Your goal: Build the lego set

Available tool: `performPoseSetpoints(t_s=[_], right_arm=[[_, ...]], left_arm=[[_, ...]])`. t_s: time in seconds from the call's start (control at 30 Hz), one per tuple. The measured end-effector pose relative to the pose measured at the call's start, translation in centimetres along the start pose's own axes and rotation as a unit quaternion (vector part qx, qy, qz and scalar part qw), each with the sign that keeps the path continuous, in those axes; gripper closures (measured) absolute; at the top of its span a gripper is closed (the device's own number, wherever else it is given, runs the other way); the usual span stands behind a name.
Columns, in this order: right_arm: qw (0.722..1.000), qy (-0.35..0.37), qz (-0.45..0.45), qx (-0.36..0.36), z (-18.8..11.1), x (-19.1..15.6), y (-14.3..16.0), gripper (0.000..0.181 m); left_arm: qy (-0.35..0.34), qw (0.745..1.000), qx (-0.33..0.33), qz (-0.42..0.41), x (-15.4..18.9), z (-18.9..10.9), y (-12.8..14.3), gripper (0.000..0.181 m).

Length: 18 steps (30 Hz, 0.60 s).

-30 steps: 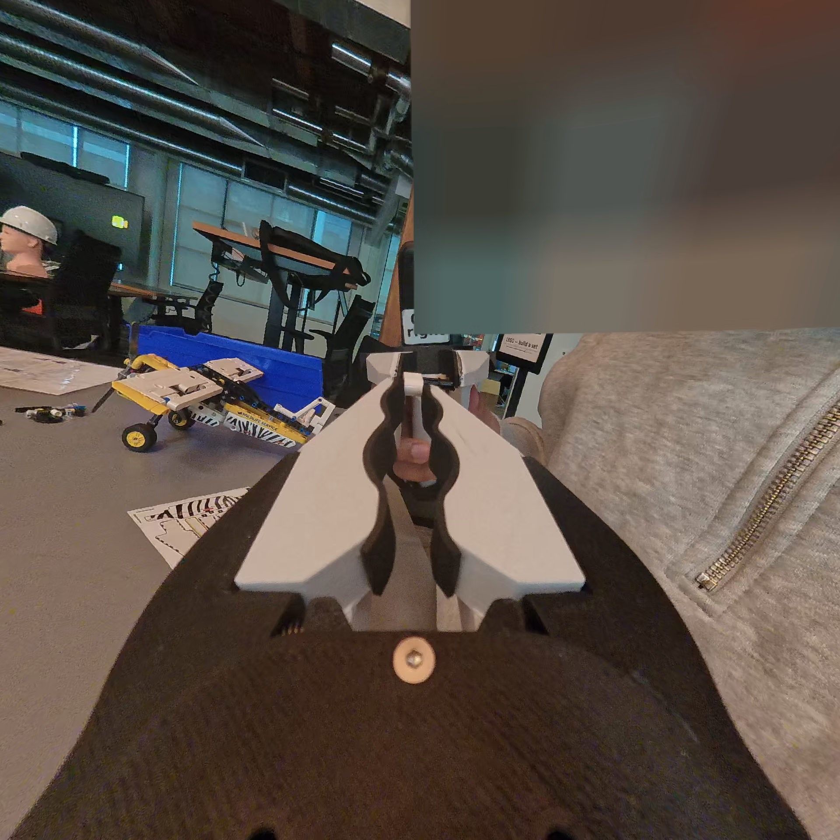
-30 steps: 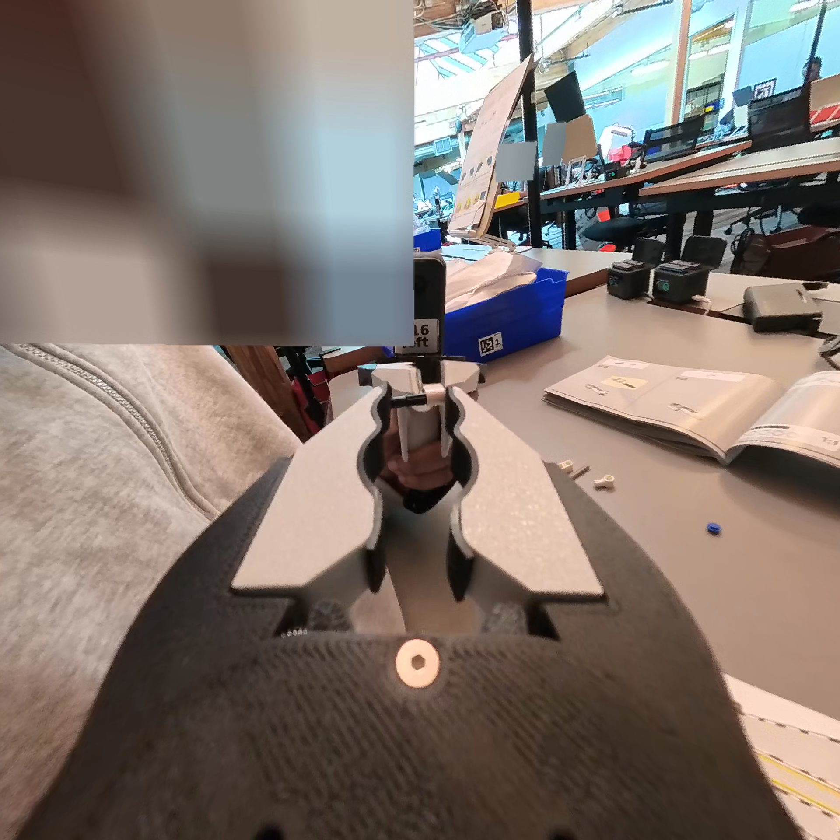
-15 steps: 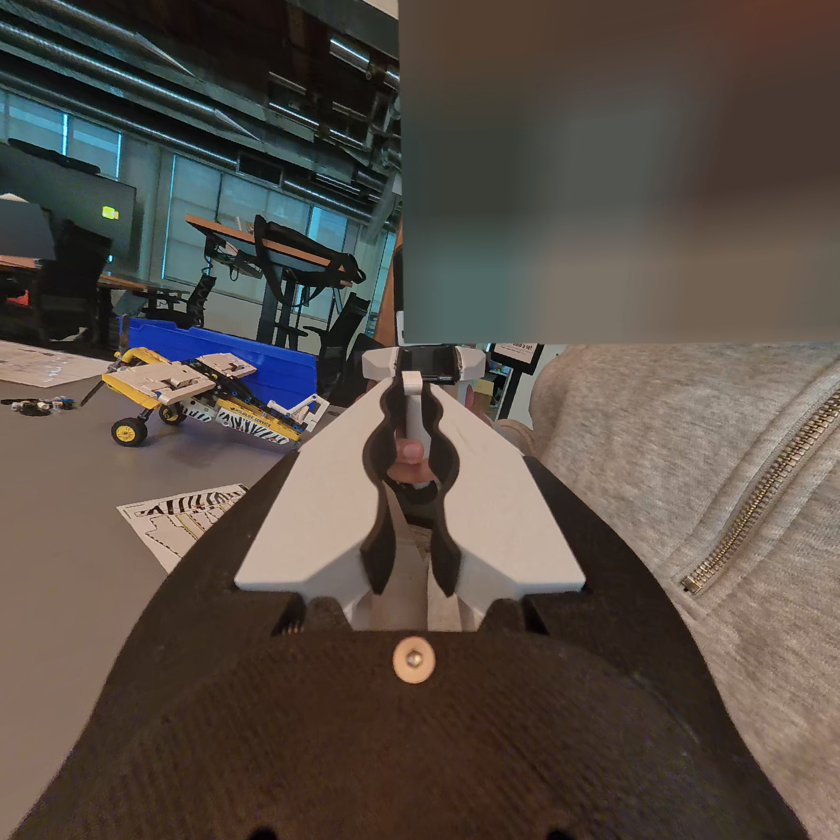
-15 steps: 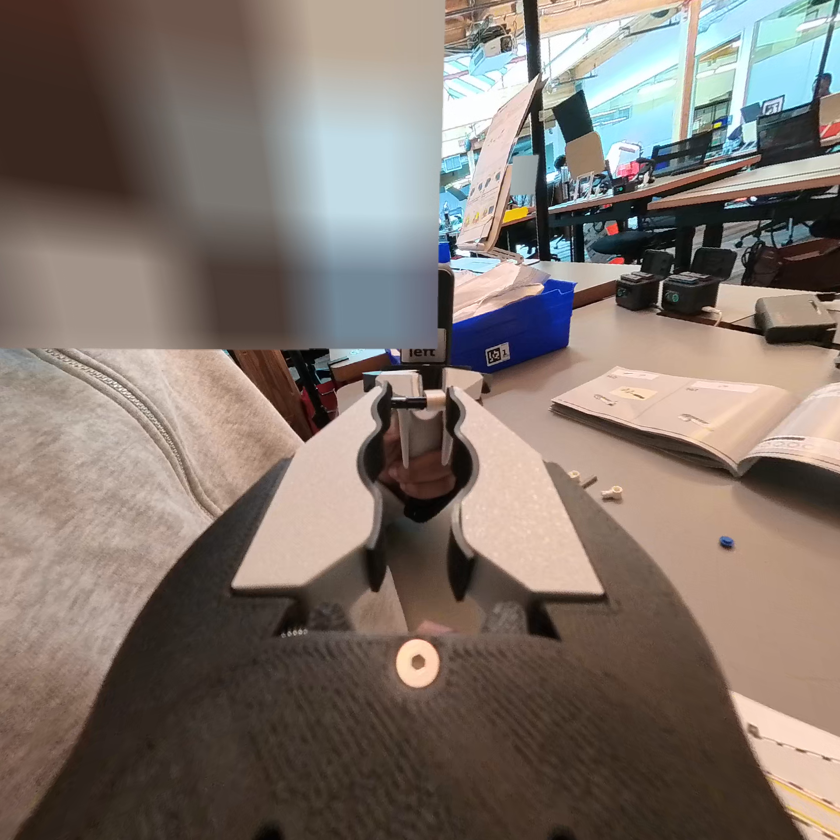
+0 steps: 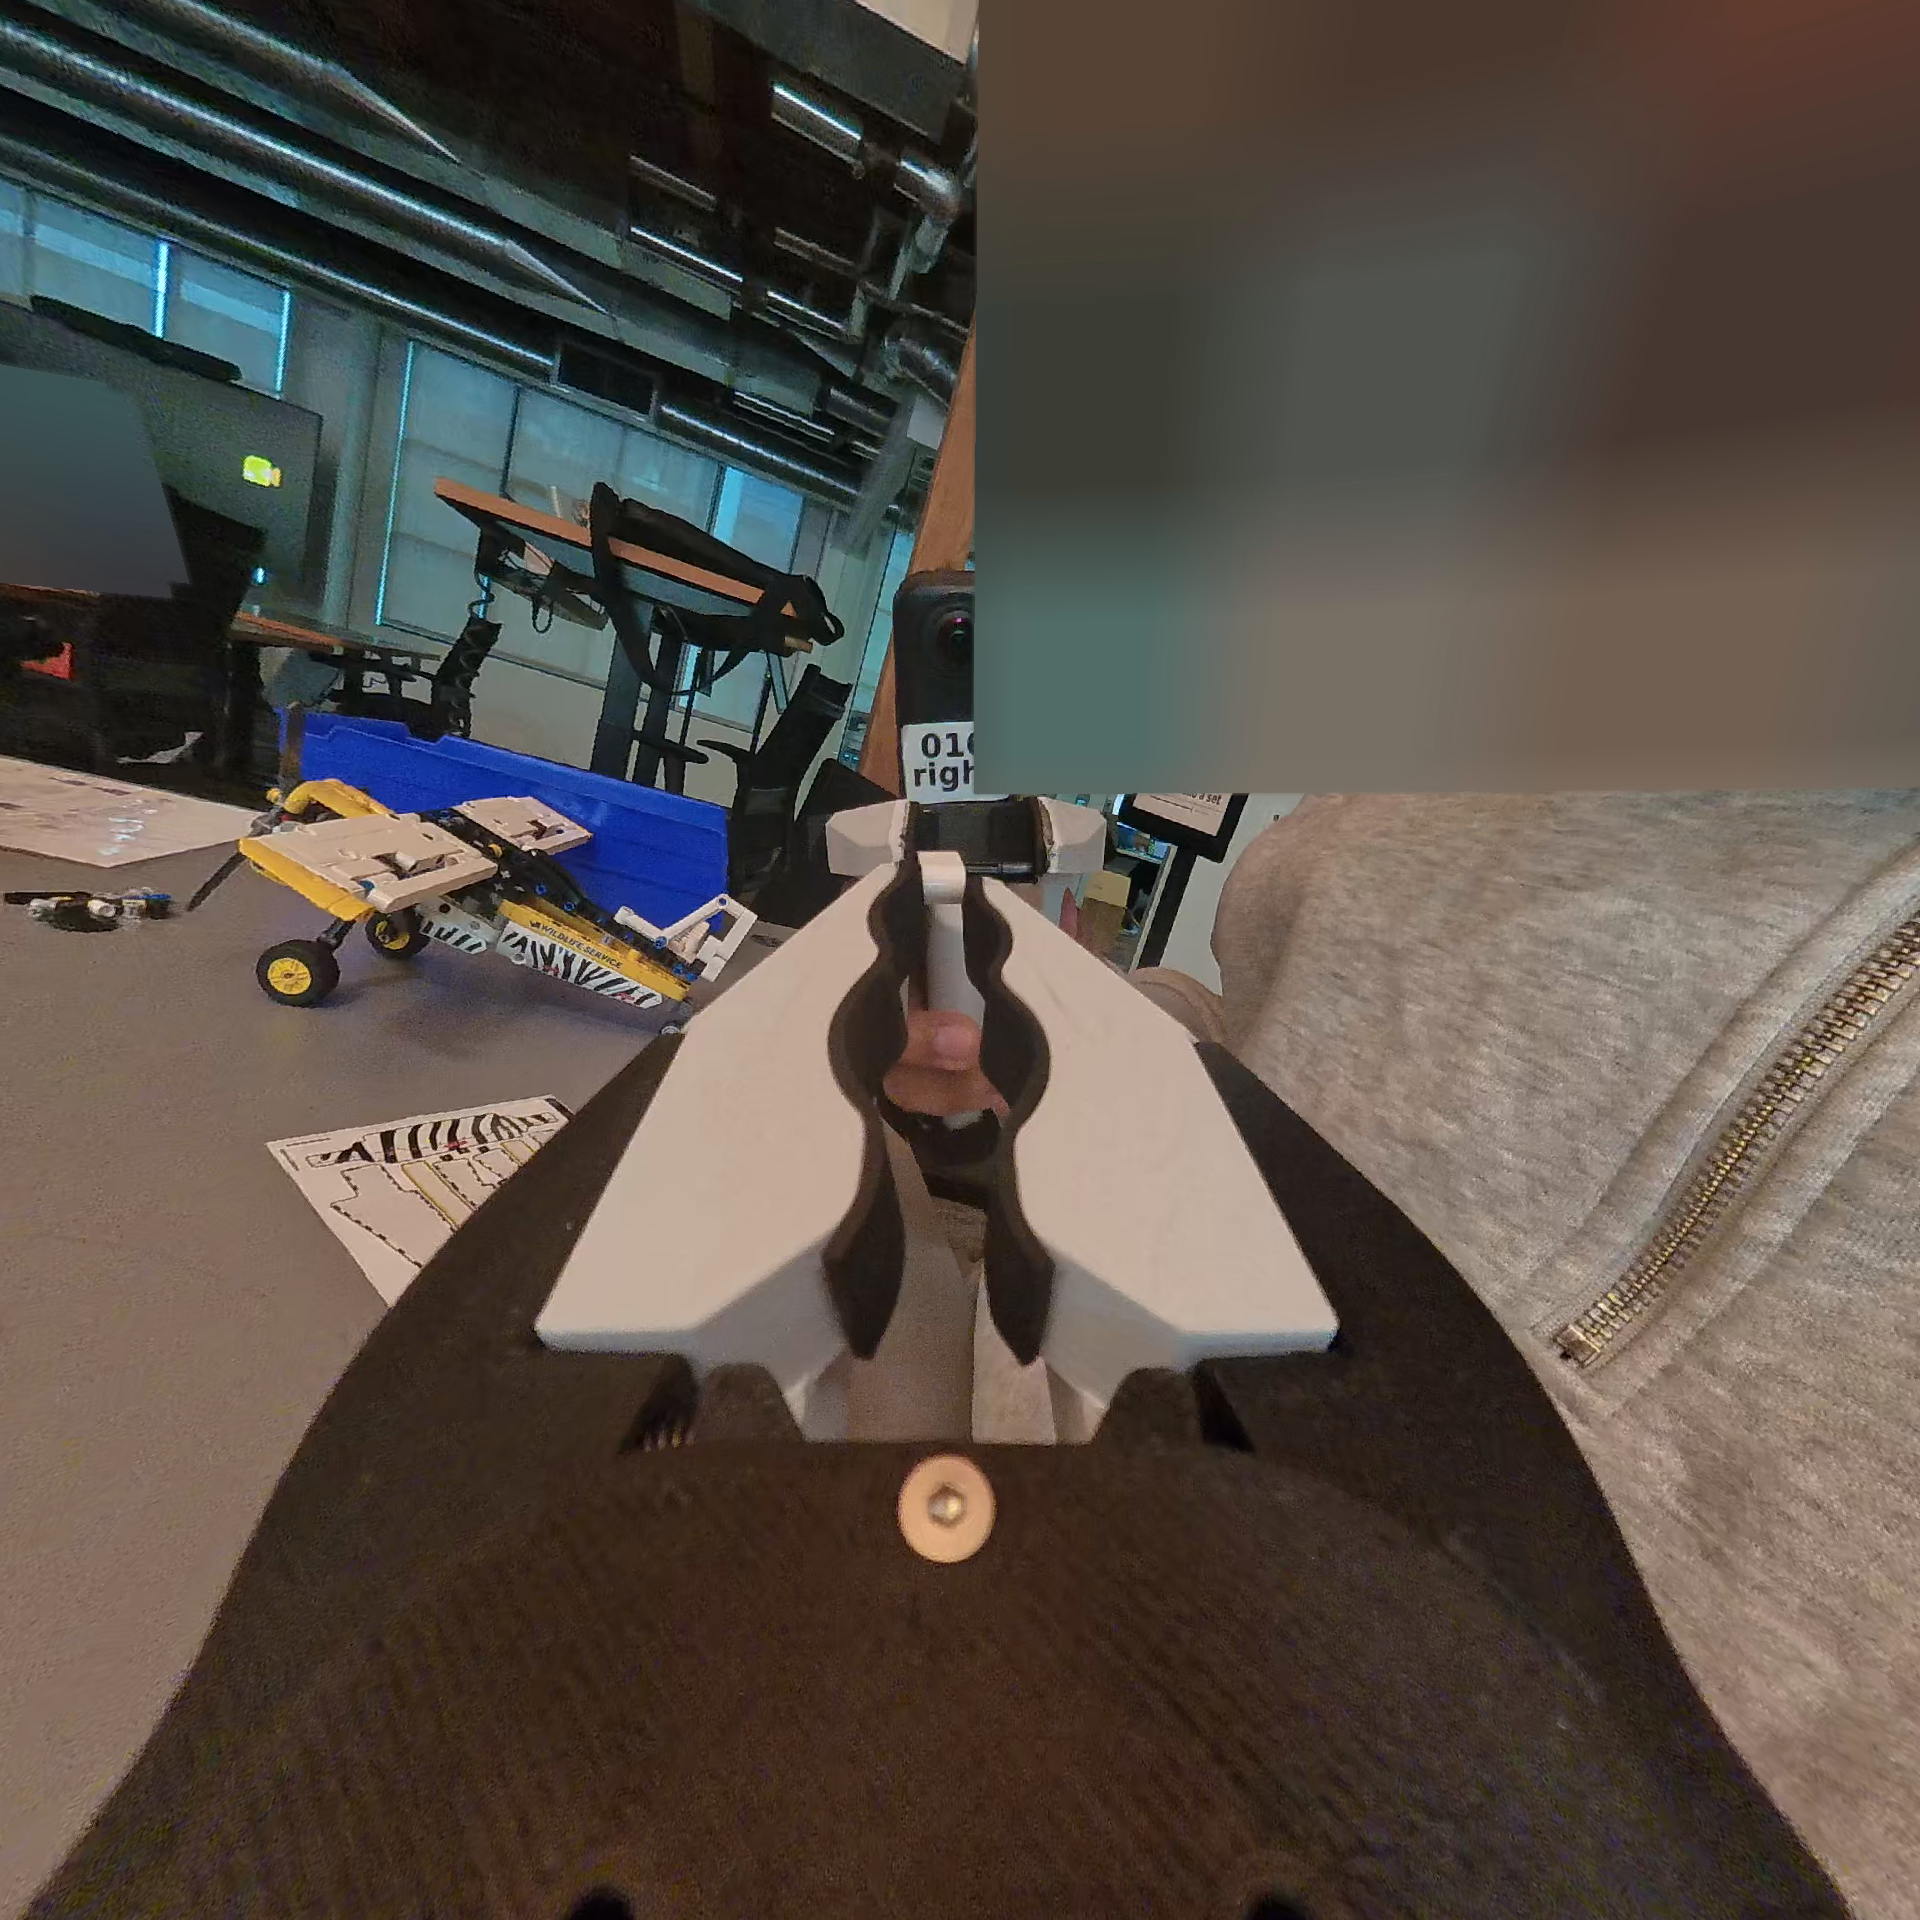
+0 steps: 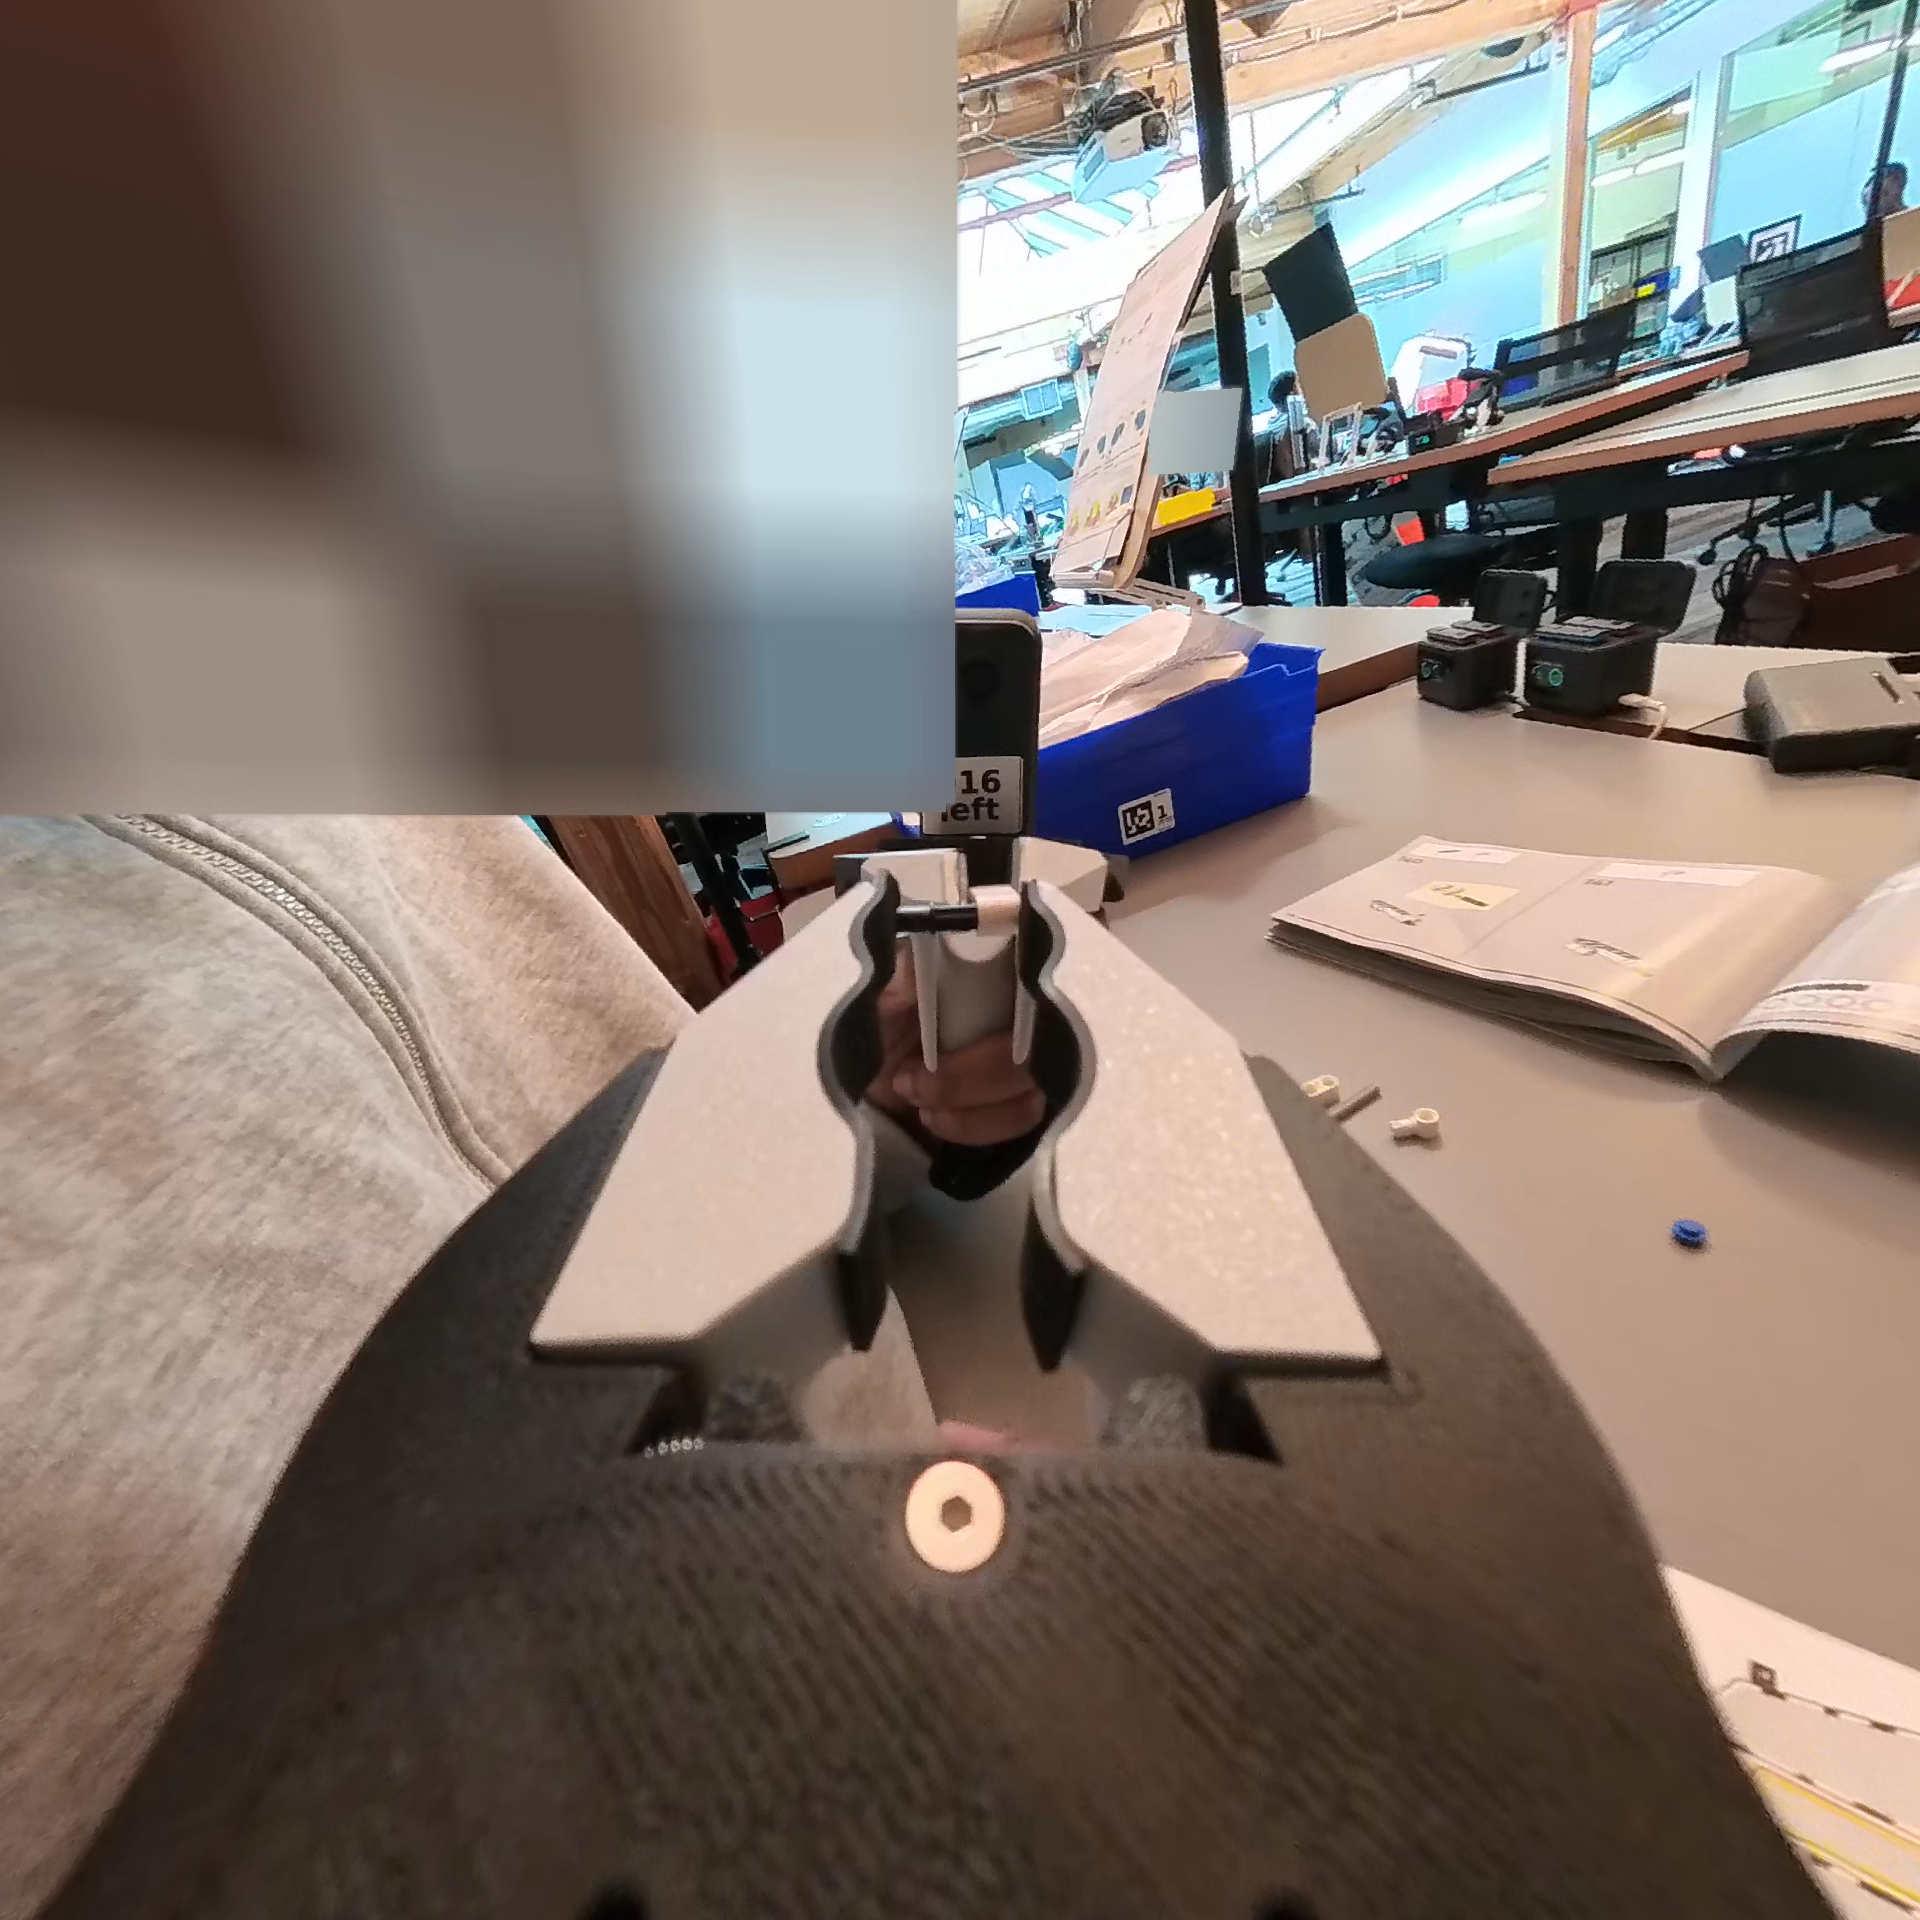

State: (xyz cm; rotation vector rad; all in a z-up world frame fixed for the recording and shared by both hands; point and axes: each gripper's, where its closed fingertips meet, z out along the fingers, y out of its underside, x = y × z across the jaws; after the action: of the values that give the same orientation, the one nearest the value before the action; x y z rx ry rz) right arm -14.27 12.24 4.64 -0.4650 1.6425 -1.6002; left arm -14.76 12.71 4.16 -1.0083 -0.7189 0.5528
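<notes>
My left gripper is shut on a thin white lego beam that stands upright between its fingertips. My right gripper is shut on a short black axle with a white connector held crosswise. The two grippers face each other tip to tip in front of a person's grey zip sweater. The right gripper shows just beyond the beam in the left wrist view. The beam shows behind the axle in the right wrist view. A part-built yellow and white lego plane stands on the grey table.
A sticker sheet lies near the plane, with a blue bin behind it. An open instruction booklet, small white parts, a blue stud, another blue bin and black cases sit on the table. The grippers are tip to tip, or close to it.
Both grippers keep their pieces and stay tip to tip. The views have shifted only slightly.
</notes>
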Motion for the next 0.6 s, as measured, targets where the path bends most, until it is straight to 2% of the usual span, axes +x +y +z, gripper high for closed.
performPoseSetpoints(t_s=[0.47,0.53,0.57,0.6], right_arm=[[1.0,-0.015,0.019,0.016,0.1,0.1,-0.1,0.158],[0.999,-0.025,0.03,0.011,0.2,0.1,0.1,0.153],[0.999,-0.026,0.033,0.001,0.3,0.1,0.5,0.154],[0.998,0.031,0.021,-0.041,0.4,1.8,2.2,0.178]], left_arm=[[0.01,1.0,0.003,-0.007,0.2,0.1,0.0,0.174],[0.019,1.0,0.005,-0.01,0.4,0.1,-0.1,0.174],[0.043,0.999,0.024,-0.011,1.2,0.0,-0.7,0.178],[0.12,0.992,0.04,-0.018,3.7,0.1,-1.3,0.181]])
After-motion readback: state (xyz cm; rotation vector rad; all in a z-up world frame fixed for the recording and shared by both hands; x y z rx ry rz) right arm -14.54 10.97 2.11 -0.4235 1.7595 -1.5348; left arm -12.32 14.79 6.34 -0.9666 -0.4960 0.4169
